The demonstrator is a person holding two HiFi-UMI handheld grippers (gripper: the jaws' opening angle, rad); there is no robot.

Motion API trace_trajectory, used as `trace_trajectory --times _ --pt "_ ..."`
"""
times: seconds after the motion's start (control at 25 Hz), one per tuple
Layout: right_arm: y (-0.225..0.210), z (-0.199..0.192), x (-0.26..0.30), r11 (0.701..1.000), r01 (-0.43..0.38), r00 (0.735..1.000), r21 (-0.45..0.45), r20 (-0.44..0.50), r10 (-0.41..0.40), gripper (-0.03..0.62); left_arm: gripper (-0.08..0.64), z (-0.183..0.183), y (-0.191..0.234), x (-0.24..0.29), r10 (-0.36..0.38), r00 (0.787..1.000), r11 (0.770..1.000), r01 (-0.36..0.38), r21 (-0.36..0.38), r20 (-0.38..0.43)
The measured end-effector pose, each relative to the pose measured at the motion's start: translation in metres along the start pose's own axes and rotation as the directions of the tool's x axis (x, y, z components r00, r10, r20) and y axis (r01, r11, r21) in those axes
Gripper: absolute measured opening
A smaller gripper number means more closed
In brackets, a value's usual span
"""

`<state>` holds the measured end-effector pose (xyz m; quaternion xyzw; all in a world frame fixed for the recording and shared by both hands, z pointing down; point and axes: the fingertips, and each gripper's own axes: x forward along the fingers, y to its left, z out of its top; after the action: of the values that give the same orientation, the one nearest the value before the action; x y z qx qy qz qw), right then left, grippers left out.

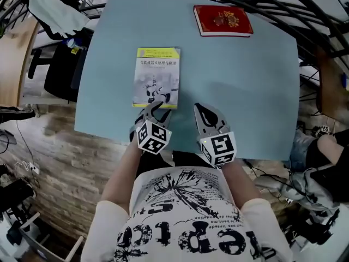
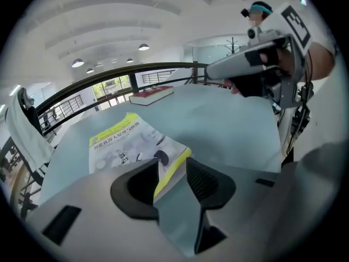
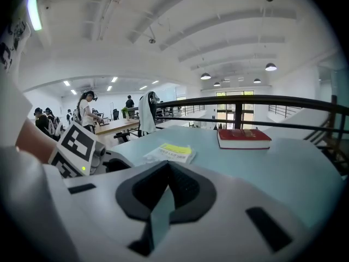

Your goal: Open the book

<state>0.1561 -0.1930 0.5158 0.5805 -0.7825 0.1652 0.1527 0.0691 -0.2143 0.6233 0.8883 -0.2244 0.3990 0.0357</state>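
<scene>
My left tool (image 2: 172,162) stands wide open, with the near corner of the closed yellow-and-white paperback book (image 1: 157,76) between its jaws; I can't quite tell whether a pad touches it. My right tool (image 3: 167,165), just beside it, is closed on nothing. A red hardback book (image 1: 223,20) lies well beyond both on the pale blue table (image 1: 245,91).

yellow book (image 1: 157,76) ahead, table (image 1: 256,102) free rightward

One yellow book (image 1: 156,76), one red book (image 1: 223,20), two tools (image 1: 155,107) (image 1: 203,111), one table (image 1: 251,97).
</scene>
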Motion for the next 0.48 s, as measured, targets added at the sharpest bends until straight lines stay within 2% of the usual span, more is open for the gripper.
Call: trace_trajectory --times 0.2,0.48 --pt "-0.005 -0.004 0.002 0.999 0.037 0.999 0.015 0.001 -0.037 0.011 0.161 -0.012 -0.002 0.014 -0.017 0.999 0.998 0.02 0.065 -0.051" --pt "-0.008 -0.015 0.001 0.999 0.044 0.999 0.029 -0.025 -0.044 0.011 0.144 -0.012 -0.002 0.018 -0.029 0.999 0.999 0.031 0.035 -0.044"
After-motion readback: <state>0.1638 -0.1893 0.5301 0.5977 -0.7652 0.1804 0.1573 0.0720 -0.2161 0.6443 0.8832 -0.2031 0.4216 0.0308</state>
